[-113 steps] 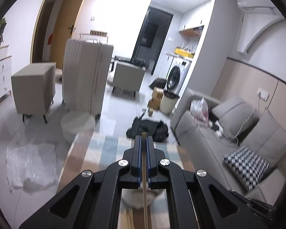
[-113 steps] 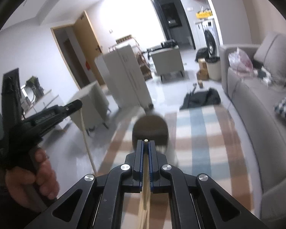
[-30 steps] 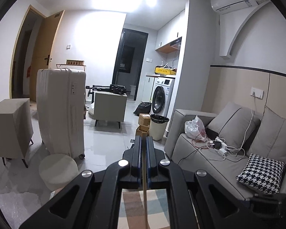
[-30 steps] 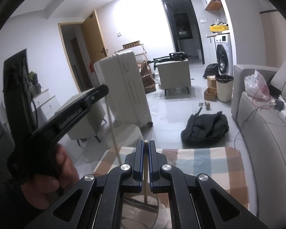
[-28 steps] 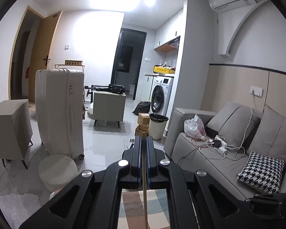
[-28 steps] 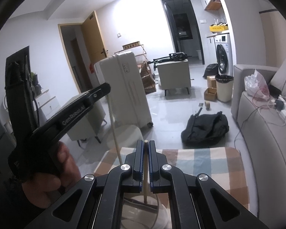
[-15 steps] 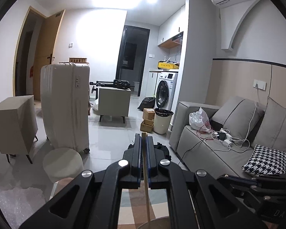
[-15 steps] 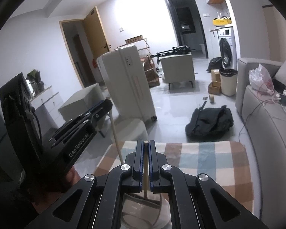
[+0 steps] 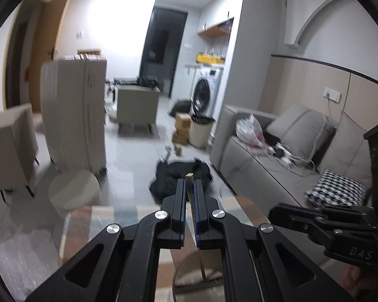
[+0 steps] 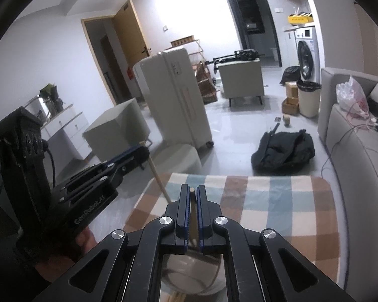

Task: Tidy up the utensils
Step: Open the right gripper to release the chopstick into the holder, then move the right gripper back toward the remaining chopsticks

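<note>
My left gripper (image 9: 189, 186) has its jaws slightly parted around an upright wooden chopstick (image 9: 189, 177) whose lower end reaches into a round cup (image 9: 196, 274) below. My right gripper (image 10: 192, 192) likewise has a small gap around a second wooden chopstick (image 10: 192, 196) that stands in a white cup (image 10: 189, 276) on the plaid tablecloth (image 10: 277, 201). In the right wrist view the left gripper (image 10: 141, 152) is at the left with its chopstick (image 10: 158, 176) slanting down toward the cup. The right gripper (image 9: 277, 212) shows at the right of the left wrist view.
A grey sofa (image 10: 360, 151) with a checked cushion (image 9: 337, 191) runs along the right. A black bag (image 10: 282, 151), a white suitcase (image 10: 174, 95), a round stool (image 10: 179, 158), grey cabinets (image 10: 116, 130) and a bin (image 10: 307, 98) stand on the floor beyond the table.
Both pairs of jaws have parted slightly around their chopsticks. Both grippers have tilted downward, so the table and cup show more. The left view is motion-blurred.
</note>
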